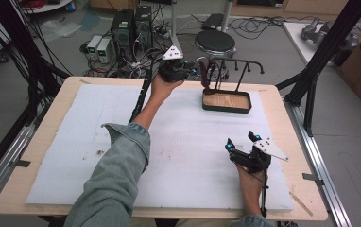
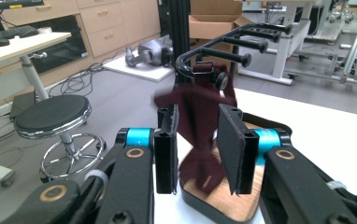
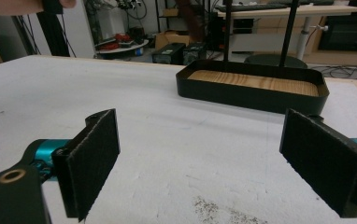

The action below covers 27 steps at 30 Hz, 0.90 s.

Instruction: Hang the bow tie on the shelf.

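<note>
My left gripper has its jaws apart, one pad on each side of the dark maroon cloth strap, which hangs between them without either pad clearly pressing on it. Just past my jaws the strap loops over the nearest peg of the black metal hanger rack, and its lower end dangles over the black tray with a wooden floor below my fingertips. I judge this the hanging step at its end: the strap looks seated, so next I should back straight off without dragging it from the peg. My right gripper rests low over the white foam mat, jaws wide apart and empty, with the tray well ahead of them.
</note>
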Motion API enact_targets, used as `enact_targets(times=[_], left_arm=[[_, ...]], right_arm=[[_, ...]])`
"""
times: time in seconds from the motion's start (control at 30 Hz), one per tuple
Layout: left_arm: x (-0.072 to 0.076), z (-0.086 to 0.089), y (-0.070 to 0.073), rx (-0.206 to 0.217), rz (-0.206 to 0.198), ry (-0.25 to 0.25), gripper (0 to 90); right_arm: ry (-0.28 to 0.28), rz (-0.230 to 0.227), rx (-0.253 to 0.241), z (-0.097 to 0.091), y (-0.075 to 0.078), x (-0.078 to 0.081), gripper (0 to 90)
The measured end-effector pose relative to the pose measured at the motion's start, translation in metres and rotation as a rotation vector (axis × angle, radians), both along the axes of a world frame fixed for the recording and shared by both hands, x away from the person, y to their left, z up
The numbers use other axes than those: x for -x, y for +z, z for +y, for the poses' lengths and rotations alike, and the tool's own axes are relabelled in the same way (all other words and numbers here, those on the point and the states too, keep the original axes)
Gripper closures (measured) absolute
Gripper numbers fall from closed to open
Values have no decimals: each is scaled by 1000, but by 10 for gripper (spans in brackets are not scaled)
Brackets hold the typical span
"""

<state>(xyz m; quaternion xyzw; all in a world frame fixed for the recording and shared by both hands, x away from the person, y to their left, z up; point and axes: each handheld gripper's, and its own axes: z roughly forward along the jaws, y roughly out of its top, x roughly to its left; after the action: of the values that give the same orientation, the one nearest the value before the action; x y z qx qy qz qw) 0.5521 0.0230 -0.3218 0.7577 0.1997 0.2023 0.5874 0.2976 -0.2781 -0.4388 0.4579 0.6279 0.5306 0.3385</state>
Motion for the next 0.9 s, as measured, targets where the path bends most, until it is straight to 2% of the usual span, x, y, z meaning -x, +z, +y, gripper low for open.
enact_targets(times=[0.13, 0.27, 0.37, 0.43, 0.5, 0.53, 0.6, 0.7, 0.8, 0.9], left_arm=[[7, 13, 9, 18, -5, -15, 655], [13, 29, 20, 7, 17, -28, 624], [19, 40, 29, 4, 13, -27, 612], [25, 51, 37, 5, 19, -26, 594], [31, 62, 44, 26, 32, -28, 589], [38, 73, 51, 14, 42, -29, 580], [42, 79, 54, 13, 47, -30, 567], [56, 99, 63, 14, 35, -7, 549], [67, 118, 68, 22, 32, -6, 534], [79, 141, 73, 10, 38, 8, 507]], right_arm=[[-2, 1, -3, 0, 0, 0, 113], [-8, 3, -10, -1, 0, 0, 113], [-11, 10, -19, -2, 0, 0, 113], [-12, 9, -16, -1, 0, 0, 113], [-12, 8, -15, -1, 0, 0, 113], [-11, 10, -17, -2, 0, 0, 113], [-12, 11, -16, -2, 0, 0, 113], [-13, 10, -17, -2, 0, 0, 113], [-16, 11, -17, -2, -1, -1, 113], [-16, 10, -12, -2, -1, -1, 113]])
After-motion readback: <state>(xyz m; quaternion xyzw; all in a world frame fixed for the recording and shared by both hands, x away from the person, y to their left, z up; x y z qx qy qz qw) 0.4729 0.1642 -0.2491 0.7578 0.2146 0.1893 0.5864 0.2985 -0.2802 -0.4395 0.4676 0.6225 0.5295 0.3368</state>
